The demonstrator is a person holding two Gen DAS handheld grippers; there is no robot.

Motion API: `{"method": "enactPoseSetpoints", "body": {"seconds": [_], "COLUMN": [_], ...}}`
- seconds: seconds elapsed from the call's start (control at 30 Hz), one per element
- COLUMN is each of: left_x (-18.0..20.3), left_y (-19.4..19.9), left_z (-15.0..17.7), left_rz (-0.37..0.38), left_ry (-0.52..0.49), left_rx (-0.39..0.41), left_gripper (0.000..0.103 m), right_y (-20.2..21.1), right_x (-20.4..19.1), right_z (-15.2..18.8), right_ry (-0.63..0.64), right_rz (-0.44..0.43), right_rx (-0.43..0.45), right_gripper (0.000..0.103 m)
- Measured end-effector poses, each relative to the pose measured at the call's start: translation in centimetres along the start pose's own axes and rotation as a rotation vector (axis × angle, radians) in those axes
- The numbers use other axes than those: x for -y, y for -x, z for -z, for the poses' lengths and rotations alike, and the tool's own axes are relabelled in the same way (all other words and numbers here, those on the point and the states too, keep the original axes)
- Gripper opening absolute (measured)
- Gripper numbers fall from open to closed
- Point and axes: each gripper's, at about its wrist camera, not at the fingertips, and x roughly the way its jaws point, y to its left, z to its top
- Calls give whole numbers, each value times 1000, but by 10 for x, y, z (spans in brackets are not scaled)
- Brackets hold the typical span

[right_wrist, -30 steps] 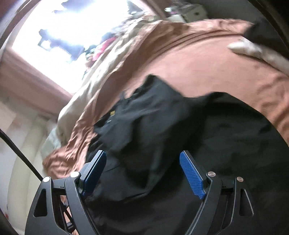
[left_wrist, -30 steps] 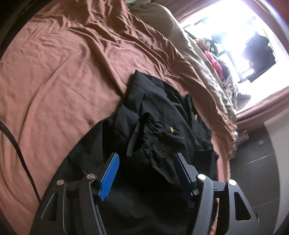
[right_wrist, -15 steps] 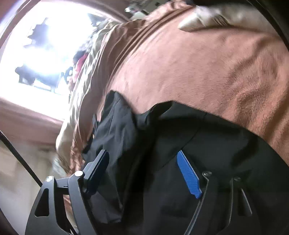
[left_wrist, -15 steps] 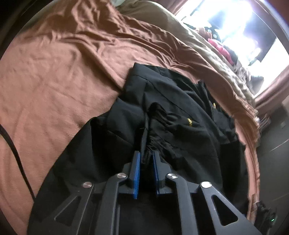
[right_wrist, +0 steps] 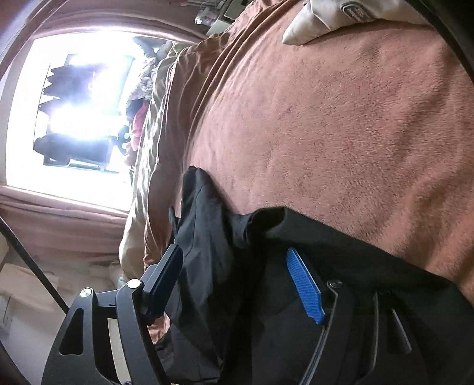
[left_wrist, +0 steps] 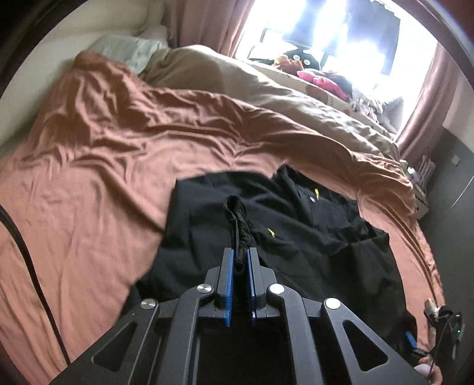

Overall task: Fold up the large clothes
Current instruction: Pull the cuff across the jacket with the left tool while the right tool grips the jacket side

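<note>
A black garment [left_wrist: 299,237] with small yellow marks lies crumpled on the brown bed cover [left_wrist: 103,177]. My left gripper [left_wrist: 240,251] is above it. Its blue pads are still closing, pressed on a raised fold of the black cloth [left_wrist: 237,216]. In the right wrist view the black garment [right_wrist: 340,251] fills the lower part. My right gripper [right_wrist: 234,251] stands open low over it, rolled to one side. Cloth bunches between its fingers, and the pads do not press on it. The black cloth hides part of the right finger.
A beige duvet [left_wrist: 237,80] is heaped along the far side of the bed, with a pale pillow [left_wrist: 133,50] at the head. A bright window [left_wrist: 326,29] has brown curtains. A white cloth item [right_wrist: 340,17] lies on the brown cover. A black cable [left_wrist: 29,266] hangs at left.
My left gripper has shut on a fold of the black garment and risen with it. My right gripper has sunk to the garment and rolled, its jaws a little narrower.
</note>
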Motion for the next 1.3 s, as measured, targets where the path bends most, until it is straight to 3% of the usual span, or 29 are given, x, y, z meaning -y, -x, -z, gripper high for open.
{"method": "enactPoseSetpoints", "body": {"seconds": [0.13, 0.27, 0.3, 0.4, 0.53, 0.63, 0.67, 0.7, 0.77, 0.83, 0.97, 1.0, 1.03, 1.1, 1.2, 1.3], "left_x": [1, -23, -26, -39, -58, -72, -73, -73, -65, -57, -47, -43, -41, -32, -8, 12], "left_y": [1, -10, -14, -39, -64, -64, -64, -64, -67, -80, -115, -122, -124, -119, -108, -99], "left_z": [-16, -17, -15, 0, 13, 6, 2, -2, -8, -10, 2, 6, 9, 11, 12, 6], "left_rz": [-47, -94, -104, -117, -100, -57, -55, -56, -72, -105, -153, -175, -192, -228, -245, -266], "left_ry": [-44, 20, 29, 12, 37, 103, 107, 106, 67, -2, -90, -120, -141, -188, -293, -359], "left_rx": [46, 49, 37, -62, -198, -205, -200, -194, -192, -229, -356, -375, -372, -333, -275, -220], "left_gripper": [9, 9, 9, 10, 14, 35, 53, 63, 64, 65, 65, 61, 54, 25, 15, 12], "right_y": [-19, -27, -27, -31, -31, -34, -35, -35, -34, -35, -35, -34, -33, -27, -19, -14], "right_x": [43, 39, 36, 31, 23, 17, 16, 15, 14, 14, 22, 24, 27, 31, 37, 48], "right_z": [16, 15, 14, 10, 9, 13, 14, 15, 16, 16, 12, 11, 10, 8, 7, 9], "right_ry": [11, 83, 93, 114, 136, 169, 173, 177, 187, 195, 158, 148, 131, 103, 73, 16], "right_rz": [-15, 24, 32, 57, 68, 87, 86, 85, 86, 88, 56, 48, 36, 13, -8, -40], "right_rx": [-57, -79, -82, -91, -108, -118, -120, -122, -118, -117, -98, -91, -80, -48, 1, 31], "right_gripper": [66, 61, 55, 38, 36, 36, 36, 36, 36, 16, 7, 5, 4, 3, 2, 1]}}
